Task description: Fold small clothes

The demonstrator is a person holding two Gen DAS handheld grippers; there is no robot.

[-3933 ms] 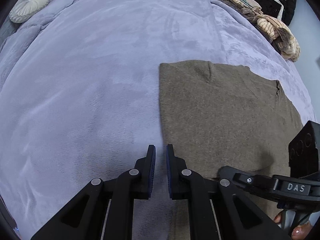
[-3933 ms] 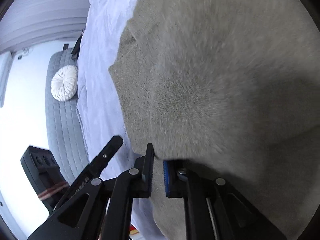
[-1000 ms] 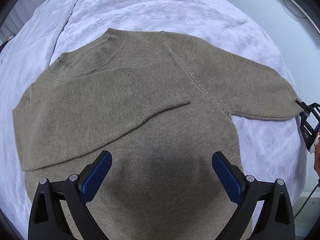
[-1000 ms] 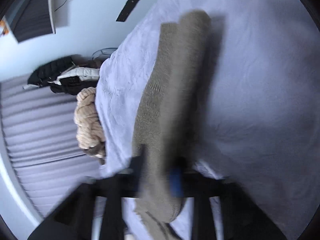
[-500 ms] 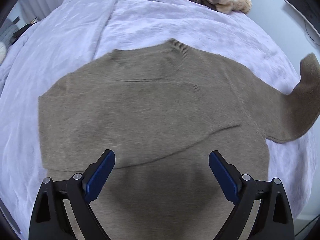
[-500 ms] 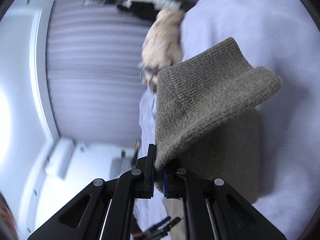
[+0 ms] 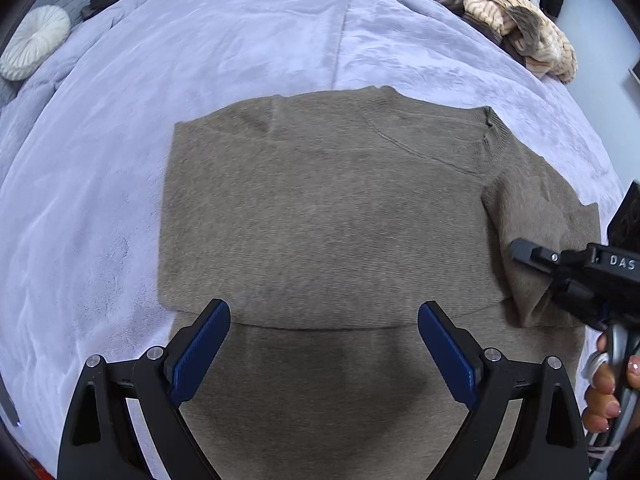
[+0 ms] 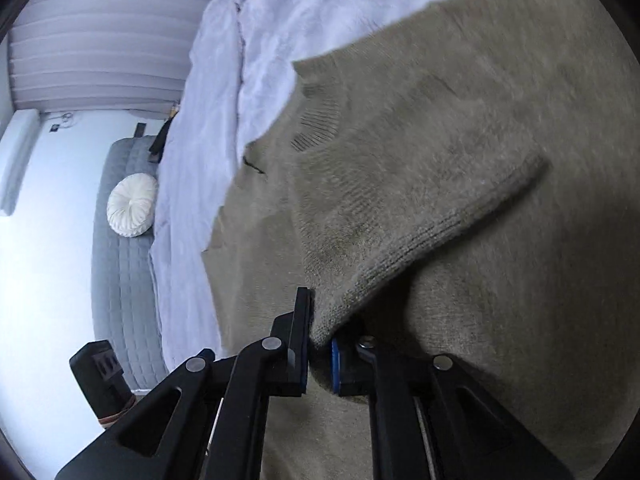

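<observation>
An olive-brown knitted sweater (image 7: 320, 216) lies flat on the pale lilac plush blanket (image 7: 240, 40) covering the bed, one sleeve already folded across its chest. The left gripper (image 7: 324, 344) hangs over the lower body of the sweater with its blue-padded fingers wide apart, holding nothing. The right gripper (image 8: 320, 340) has the ribbed cuff of the other sleeve (image 8: 400, 248) between its fingers, which have just been easing apart.

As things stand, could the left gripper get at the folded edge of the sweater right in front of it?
Probably yes. The left gripper hangs open over the sweater, nothing lying between its fingers and the fold. The right gripper, off at the sleeve cuff, leaves that path free.
</observation>
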